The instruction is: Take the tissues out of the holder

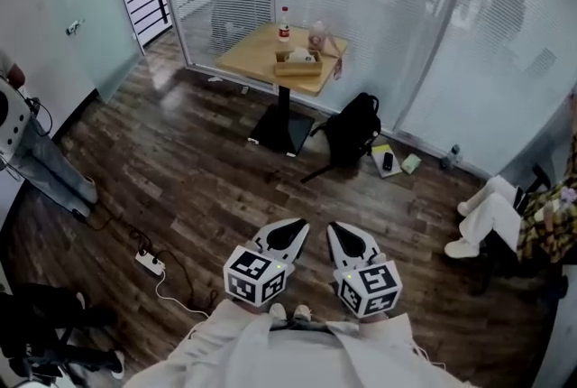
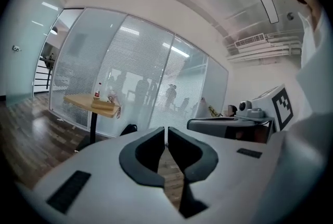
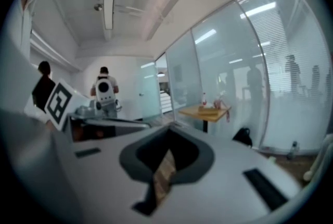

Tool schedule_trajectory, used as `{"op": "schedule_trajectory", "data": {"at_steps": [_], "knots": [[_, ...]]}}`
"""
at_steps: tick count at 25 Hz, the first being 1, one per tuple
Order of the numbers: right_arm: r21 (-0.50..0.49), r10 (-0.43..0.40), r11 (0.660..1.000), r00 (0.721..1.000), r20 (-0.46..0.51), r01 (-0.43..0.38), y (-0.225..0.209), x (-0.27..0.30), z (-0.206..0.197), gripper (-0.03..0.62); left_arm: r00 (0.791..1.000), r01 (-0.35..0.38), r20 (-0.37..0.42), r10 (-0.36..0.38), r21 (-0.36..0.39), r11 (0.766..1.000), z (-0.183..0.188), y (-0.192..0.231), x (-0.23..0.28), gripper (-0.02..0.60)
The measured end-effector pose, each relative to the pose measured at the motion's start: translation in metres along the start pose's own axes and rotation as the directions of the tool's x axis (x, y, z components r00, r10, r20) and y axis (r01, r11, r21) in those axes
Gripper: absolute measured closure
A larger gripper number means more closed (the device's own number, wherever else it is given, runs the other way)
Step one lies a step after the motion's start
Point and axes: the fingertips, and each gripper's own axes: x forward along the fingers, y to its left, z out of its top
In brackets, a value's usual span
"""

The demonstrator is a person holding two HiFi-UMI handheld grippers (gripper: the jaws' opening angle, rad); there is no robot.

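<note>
A wooden tissue holder with white tissue in it sits on a small wooden table across the room, next to a red-capped bottle. The holder shows small and far off in the left gripper view, and the holder is just as distant in the right gripper view. My left gripper and right gripper are held side by side close to my body, above the wood floor. Both are shut and hold nothing. The left gripper and right gripper point toward the table.
A black backpack lies on the floor beside the table's base, with small items next to it. A white power strip and cable lie at the left. One person sits at the right, another stands at the left. Glass walls stand behind the table.
</note>
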Motion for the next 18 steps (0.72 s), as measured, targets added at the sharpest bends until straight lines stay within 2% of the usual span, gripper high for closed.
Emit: {"op": "schedule_trajectory", "data": {"at_steps": [4, 10, 13, 18], "knots": [[-0.042, -0.009, 0.999, 0.998, 0.066, 0.012, -0.01, 0.005, 0.034, 0.582, 0.998, -0.031, 0.047, 0.029, 0.05, 0.998, 0.027, 0.004, 0.005, 0.554], [-0.088, -0.022, 0.995, 0.984, 0.176, 0.038, -0.027, 0.009, 0.091, 0.582, 0.985, -0.061, 0.166, 0.038, 0.133, 0.989, 0.087, 0.001, 0.018, 0.554], [-0.092, -0.022, 0.995, 0.981, 0.194, 0.041, -0.031, 0.009, 0.106, 0.582, 0.977, -0.081, 0.205, 0.05, 0.147, 0.986, 0.107, 0.0, 0.019, 0.554], [-0.122, 0.011, 0.993, 0.981, 0.192, 0.013, -0.037, 0.016, 0.114, 0.582, 0.972, -0.096, 0.229, 0.058, 0.155, 0.983, 0.12, 0.0, 0.031, 0.554]]}}
